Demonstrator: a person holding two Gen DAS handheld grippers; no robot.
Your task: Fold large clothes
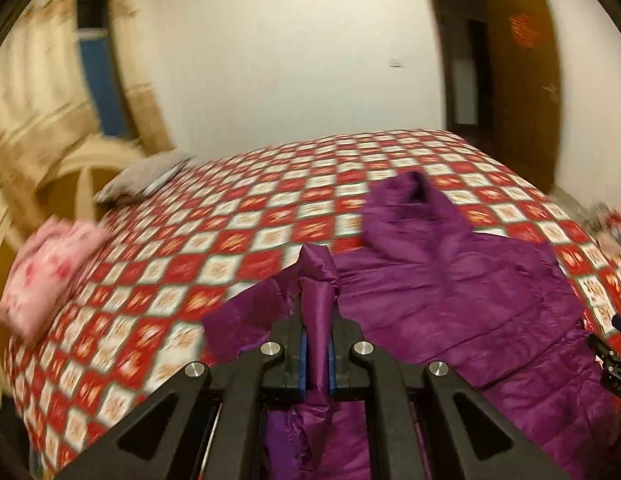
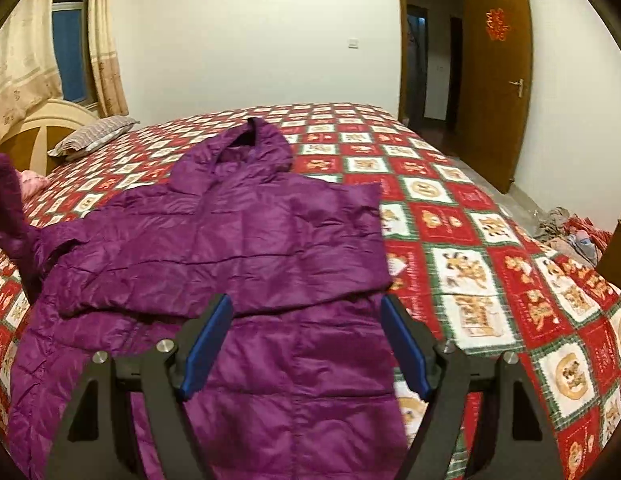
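a: where is the coat lying?

b: the purple padded coat (image 2: 238, 240) is lying spread on the bed (image 2: 470, 248), on the red and white checked cover, with its hood (image 2: 256, 142) pointing toward the far side. one sleeve (image 2: 342, 216) is lying folded across its chest.

a: what is your left hand-held gripper doing?

b: my left hand-held gripper (image 1: 317, 344) is pinching a bunch of the coat's purple fabric. the jaws are standing nearly together, and the cloth is sticking up between the blue pads (image 1: 303, 364). the fabric i am holding is standing lifted off the cover, above the rest of the coat. the left view is blurring.

a: and the right one?

b: my right hand-held gripper (image 2: 306, 344) is hovering over the lower part of the coat with its jaws standing wide apart. nothing is sitting between its blue pads (image 2: 206, 340); i am only seeing the coat lying under them.

a: what else is lying on the bed?

b: a grey striped pillow (image 2: 96, 136) is lying near the headboard (image 2: 34, 132), and pink folded bedding (image 1: 50, 268) is sitting at the bed's edge. beyond the bed a brown door (image 2: 496, 80) is standing open.
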